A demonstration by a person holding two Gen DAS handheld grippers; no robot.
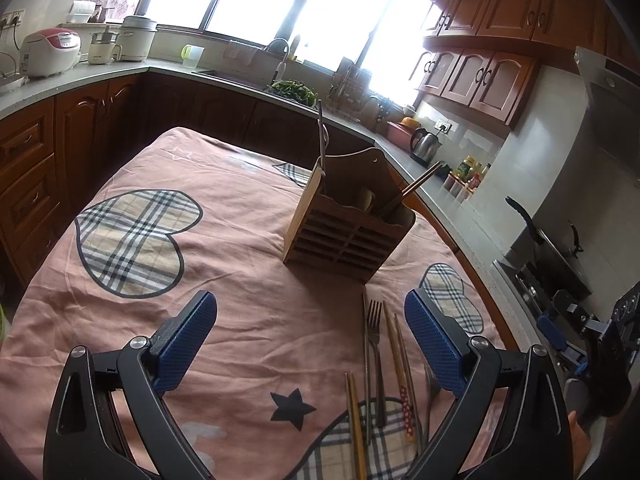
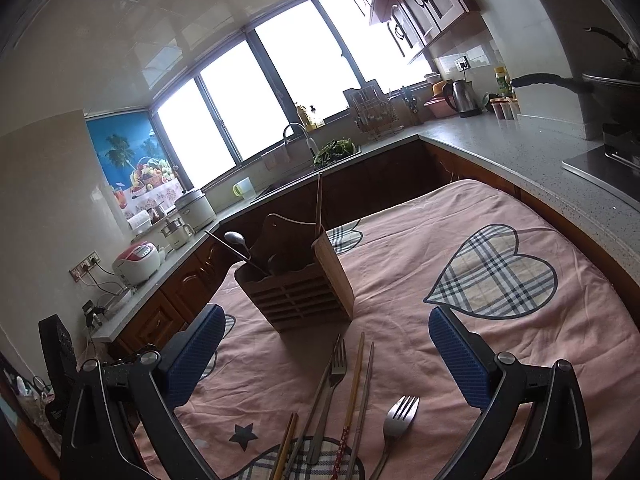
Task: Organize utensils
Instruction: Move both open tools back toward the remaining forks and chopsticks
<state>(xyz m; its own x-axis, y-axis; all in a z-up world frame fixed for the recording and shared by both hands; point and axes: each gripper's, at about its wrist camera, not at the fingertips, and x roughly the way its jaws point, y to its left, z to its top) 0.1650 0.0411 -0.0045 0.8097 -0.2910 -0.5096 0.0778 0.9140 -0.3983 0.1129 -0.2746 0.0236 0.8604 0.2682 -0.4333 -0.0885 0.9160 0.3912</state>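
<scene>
A wooden utensil holder stands on a pink tablecloth, with chopsticks and a spoon sticking out. Loose utensils lie in front of it: a fork, chopsticks, more chopsticks and a second fork. My left gripper is open above the cloth, left of the utensils. My right gripper is open just above them. It also shows at the right edge of the left wrist view.
The table sits inside a U-shaped kitchen counter. The counter holds a rice cooker, a kettle and a sink. A stove with a pan is on the right.
</scene>
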